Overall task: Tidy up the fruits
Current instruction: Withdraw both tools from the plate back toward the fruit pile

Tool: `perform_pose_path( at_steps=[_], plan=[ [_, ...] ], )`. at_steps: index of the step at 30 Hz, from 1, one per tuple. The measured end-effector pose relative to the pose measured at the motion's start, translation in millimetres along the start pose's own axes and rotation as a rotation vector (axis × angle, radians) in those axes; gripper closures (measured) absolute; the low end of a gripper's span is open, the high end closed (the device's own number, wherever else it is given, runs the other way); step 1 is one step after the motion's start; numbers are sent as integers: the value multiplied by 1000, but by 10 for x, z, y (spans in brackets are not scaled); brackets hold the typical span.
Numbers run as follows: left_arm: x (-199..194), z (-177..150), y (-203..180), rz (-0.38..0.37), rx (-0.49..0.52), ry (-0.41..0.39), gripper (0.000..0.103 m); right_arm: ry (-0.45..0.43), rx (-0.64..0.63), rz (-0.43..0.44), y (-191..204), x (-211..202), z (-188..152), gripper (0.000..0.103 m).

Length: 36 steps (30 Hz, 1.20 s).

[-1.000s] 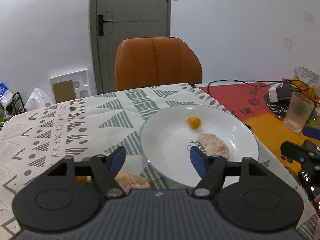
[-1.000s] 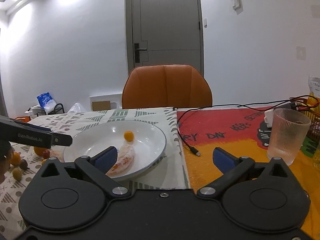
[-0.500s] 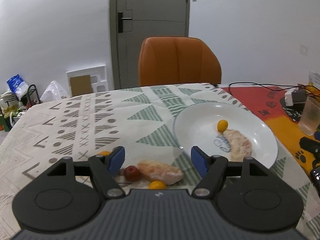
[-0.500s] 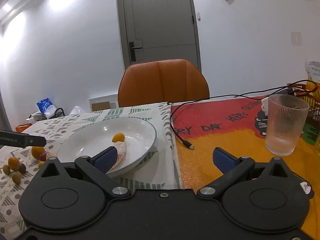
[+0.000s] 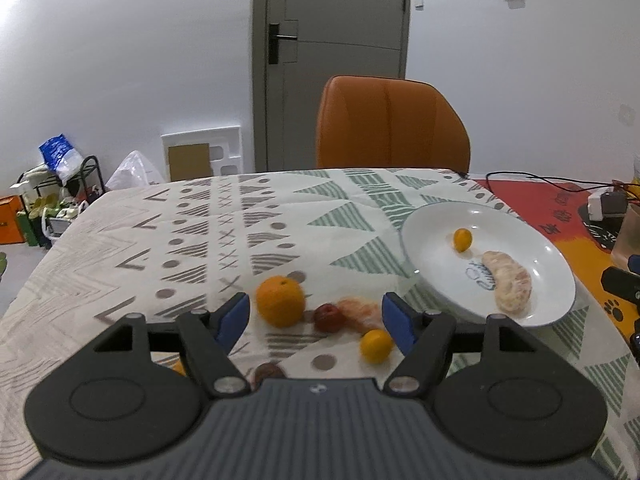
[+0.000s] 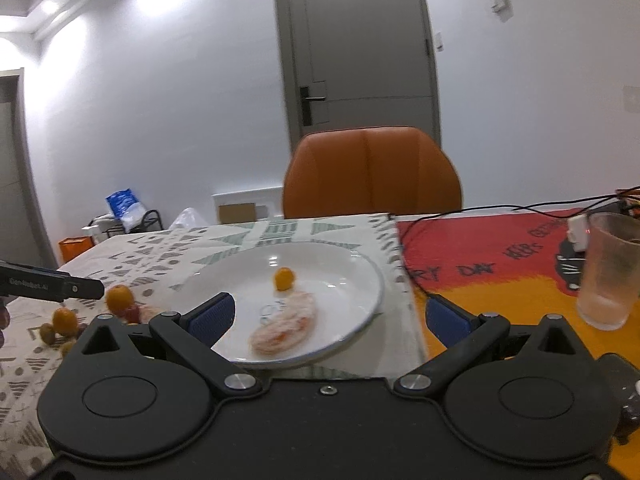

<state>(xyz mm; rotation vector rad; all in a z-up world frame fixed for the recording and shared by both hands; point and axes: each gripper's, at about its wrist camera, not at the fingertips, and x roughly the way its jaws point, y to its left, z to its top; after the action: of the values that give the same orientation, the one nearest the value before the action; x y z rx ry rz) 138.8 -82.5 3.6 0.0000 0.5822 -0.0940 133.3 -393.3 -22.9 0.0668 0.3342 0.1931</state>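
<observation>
Two hand-held grippers hover over a patterned worktop (image 5: 168,236) where fruit lies in two groups. On the one white plate (image 5: 436,224) sit two pieces: a small kumquat (image 5: 462,239) and a peeled citrus segment (image 5: 509,282), which do not touch. The segment is the only long piece on the plate; in the left wrist view its long axis runs from the plate's middle toward the near right rim, curving slightly.

Off the plate, on the cloth to its left, the left wrist view shows one orange (image 5: 279,301), one small red fruit (image 5: 329,317), a second peeled segment (image 5: 362,312) blurred behind it, one yellow kumquat (image 5: 375,345), and a dark brown fruit (image 5: 269,371) partly hidden by the tool body. The red fruit and the blurred segment lie just beside each other; that segment's axis cannot be read.

The left hand-held gripper (image 5: 314,318) stands spread above this loose group, its blue pads apart and pinching nothing. The right hand-held gripper (image 6: 330,316) is likewise spread wide and empty, its left pad over the plate's near edge. One ribbed plastic cup (image 6: 610,268) stands on the orange mat at right, and one orange chair (image 6: 372,172) faces the worktop.
</observation>
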Motion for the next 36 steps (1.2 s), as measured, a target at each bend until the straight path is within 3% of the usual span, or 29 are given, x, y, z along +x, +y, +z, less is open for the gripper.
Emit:
perform_pose_path(
  at_steps=[16,36],
  plan=[
    [-277,-213,529,58,-78,-10,20,47,-29,105,557,90,-11,0],
    [-394,-493,817,56,-127,12,20,119,-77,205,1082,186,-144,0]
  ],
)
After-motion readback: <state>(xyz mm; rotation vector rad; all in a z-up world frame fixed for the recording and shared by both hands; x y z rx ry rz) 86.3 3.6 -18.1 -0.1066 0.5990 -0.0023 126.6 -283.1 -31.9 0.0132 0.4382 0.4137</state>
